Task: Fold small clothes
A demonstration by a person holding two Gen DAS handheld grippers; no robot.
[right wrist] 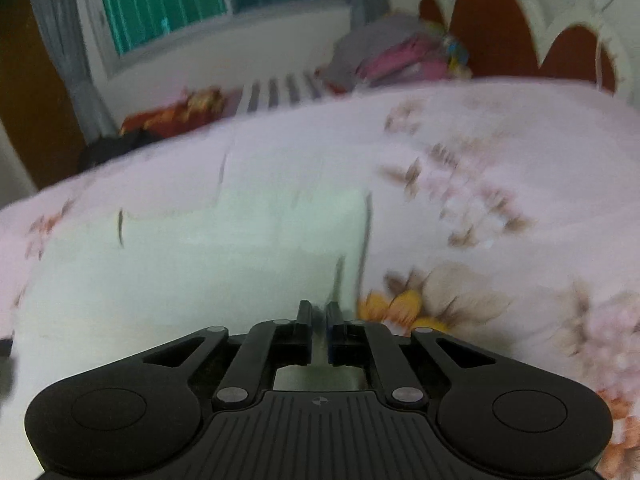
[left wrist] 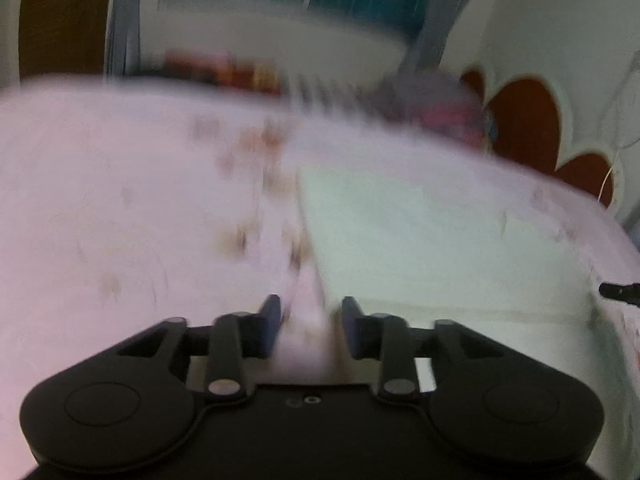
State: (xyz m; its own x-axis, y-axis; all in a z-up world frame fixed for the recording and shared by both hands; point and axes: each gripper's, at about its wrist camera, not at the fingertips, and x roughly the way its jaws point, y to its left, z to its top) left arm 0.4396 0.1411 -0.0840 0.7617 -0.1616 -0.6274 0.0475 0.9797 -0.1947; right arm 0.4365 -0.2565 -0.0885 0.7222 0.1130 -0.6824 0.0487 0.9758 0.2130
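A pale mint-white garment [left wrist: 420, 232] lies spread flat on a pink floral bedsheet [left wrist: 120, 200]. In the left wrist view my left gripper [left wrist: 311, 316] is open, its jaws apart over the garment's near left corner and the sheet. In the right wrist view the same garment [right wrist: 200, 264] fills the lower left. My right gripper [right wrist: 318, 312] is nearly closed, pinching the garment's right edge between its pads. Both views are motion blurred.
A pile of grey and pink clothes [right wrist: 392, 52] sits at the head of the bed by a red and white headboard [right wrist: 492, 20]. A red patterned cloth [right wrist: 180, 112] lies by the far edge. A window [right wrist: 160, 4] is behind.
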